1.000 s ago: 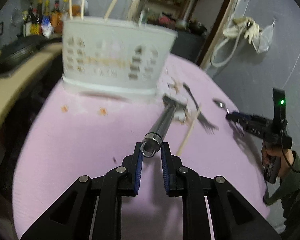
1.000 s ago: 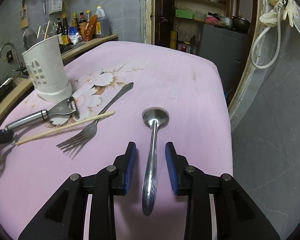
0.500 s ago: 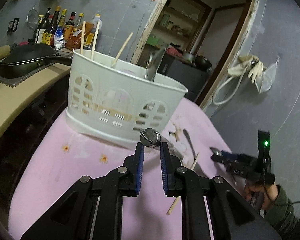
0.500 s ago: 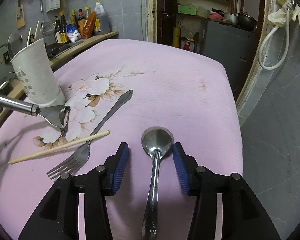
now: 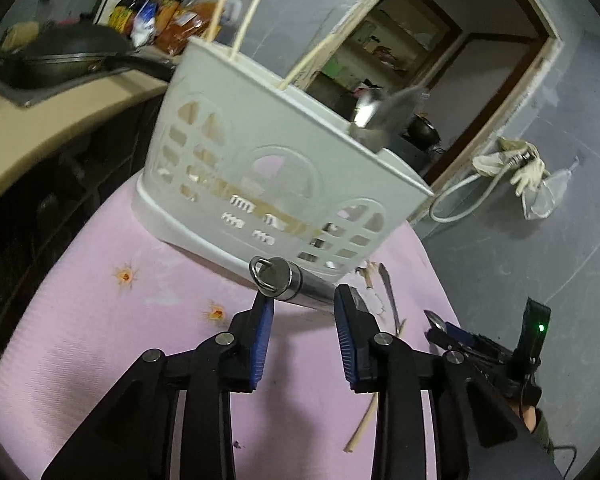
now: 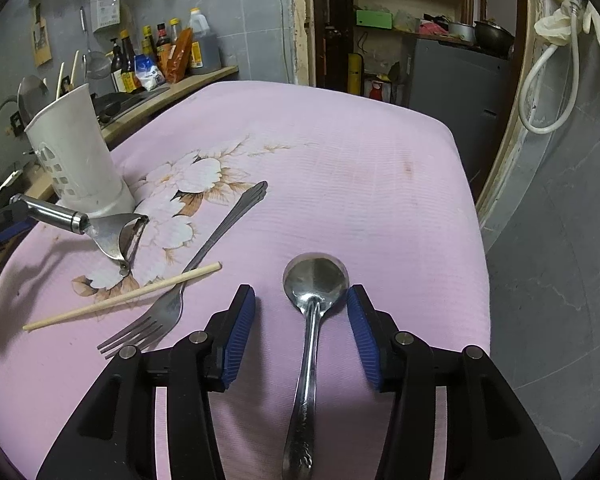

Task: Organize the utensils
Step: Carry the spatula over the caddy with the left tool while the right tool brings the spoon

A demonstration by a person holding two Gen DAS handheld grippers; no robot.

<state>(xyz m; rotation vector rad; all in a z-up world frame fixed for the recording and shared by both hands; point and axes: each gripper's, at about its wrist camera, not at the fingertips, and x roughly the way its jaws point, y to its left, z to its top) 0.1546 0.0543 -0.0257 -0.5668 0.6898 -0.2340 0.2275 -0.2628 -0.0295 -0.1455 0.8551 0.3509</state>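
Steel peeler point(image 6: 112, 236) at 9 o'clock in the right wrist view, tilted: blade end low, down at the pink flowered cloth point(image 6: 340, 160), handle slanting up toward 10 o'clock to the left gripper point(image 5: 304, 298). In the left wrist view, ringed handle end lying crosswise at the very fingertips, touching the tip of the finger on the 9 o'clock side. Jaws opening, blue pads spread with a clear gap and pressing on nothing; handle across the tips only.

Just behind the peeler, toward 12 o'clock, white slotted utensil holder point(image 5: 260, 152) upright on the cloth. Inside it, 3 chopsticks point(image 5: 246, 24) toward 11 o'clock and blurred metal utensils point(image 5: 380, 116) toward 1 o'clock.

Spoon point(image 6: 315, 280) flat on the cloth, bowl up, handle running to 6 o'clock, between the 2 fingers of the right gripper point(image 6: 301, 292). Jaws apart; pad on the 3 o'clock side just beside the bowl, the other well clear, neither seen pressing.

At 8 o'clock from the spoon, fork point(image 6: 204, 252) lying flat, tines toward 7 o'clock, handle toward 1 o'clock. Across the fork, resting on its neck, 1 loose chopstick point(image 6: 124, 298), running from 8 o'clock to 2 o'clock.

Farther out, beyond the cloth's edge at 10 o'clock, counter with sauce bottles point(image 6: 160, 56) and a dark wok point(image 5: 60, 60).
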